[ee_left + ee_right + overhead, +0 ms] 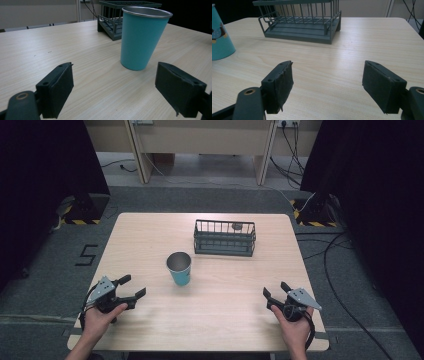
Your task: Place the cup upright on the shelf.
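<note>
The table point(210, 320) carries a wire basket point(224, 238) far ahead of both grippers. A teal cup point(179, 268) stands upright just ahead of the left gripper point(134, 288), whose jaws gape wide, empty. The right gripper point(275, 290) likewise gapes, holding nothing.

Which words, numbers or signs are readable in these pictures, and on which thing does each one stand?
"5": black mark on the grey floor left of the light wooden table.
The teal metal cup carries a printed picture, cut off at the edge of the right gripper view; no letters readable.
The dark green wire rack shows no text.
</note>
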A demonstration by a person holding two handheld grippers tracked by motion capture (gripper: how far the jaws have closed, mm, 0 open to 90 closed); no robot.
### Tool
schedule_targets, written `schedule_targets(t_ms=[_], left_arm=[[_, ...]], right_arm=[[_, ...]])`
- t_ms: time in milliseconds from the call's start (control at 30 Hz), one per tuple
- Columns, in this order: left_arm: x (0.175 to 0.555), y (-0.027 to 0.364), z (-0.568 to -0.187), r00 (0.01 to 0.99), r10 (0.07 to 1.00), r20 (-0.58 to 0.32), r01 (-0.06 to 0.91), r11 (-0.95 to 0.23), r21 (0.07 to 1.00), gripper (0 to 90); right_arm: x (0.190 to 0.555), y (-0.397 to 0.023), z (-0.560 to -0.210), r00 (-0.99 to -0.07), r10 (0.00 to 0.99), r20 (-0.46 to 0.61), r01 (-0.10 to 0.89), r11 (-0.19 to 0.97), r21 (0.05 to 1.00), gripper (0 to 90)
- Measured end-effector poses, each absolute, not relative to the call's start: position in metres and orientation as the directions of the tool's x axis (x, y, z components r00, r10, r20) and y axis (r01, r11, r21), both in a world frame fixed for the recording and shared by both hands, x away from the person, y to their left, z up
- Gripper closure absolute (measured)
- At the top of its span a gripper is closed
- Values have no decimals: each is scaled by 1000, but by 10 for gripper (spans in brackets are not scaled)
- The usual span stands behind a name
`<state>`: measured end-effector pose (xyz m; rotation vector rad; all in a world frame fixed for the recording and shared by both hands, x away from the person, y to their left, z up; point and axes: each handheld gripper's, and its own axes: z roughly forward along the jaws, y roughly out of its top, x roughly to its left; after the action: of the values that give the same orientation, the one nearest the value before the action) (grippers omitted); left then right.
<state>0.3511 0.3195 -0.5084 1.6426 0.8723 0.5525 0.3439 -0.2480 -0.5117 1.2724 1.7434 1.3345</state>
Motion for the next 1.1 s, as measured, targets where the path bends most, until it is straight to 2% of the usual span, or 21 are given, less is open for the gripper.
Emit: schedule_targets(t_ms=[667, 1100], left_arm=[[362, 289, -495, 678, 716, -164, 264, -29, 964, 143], [384, 266, -497, 700, 702, -130, 258, -79, 963, 143]], right_arm=[[345, -249, -512, -369, 925, 91, 333, 41, 942, 242], [345, -249, -512, -368, 924, 104, 338, 28, 941, 245]])
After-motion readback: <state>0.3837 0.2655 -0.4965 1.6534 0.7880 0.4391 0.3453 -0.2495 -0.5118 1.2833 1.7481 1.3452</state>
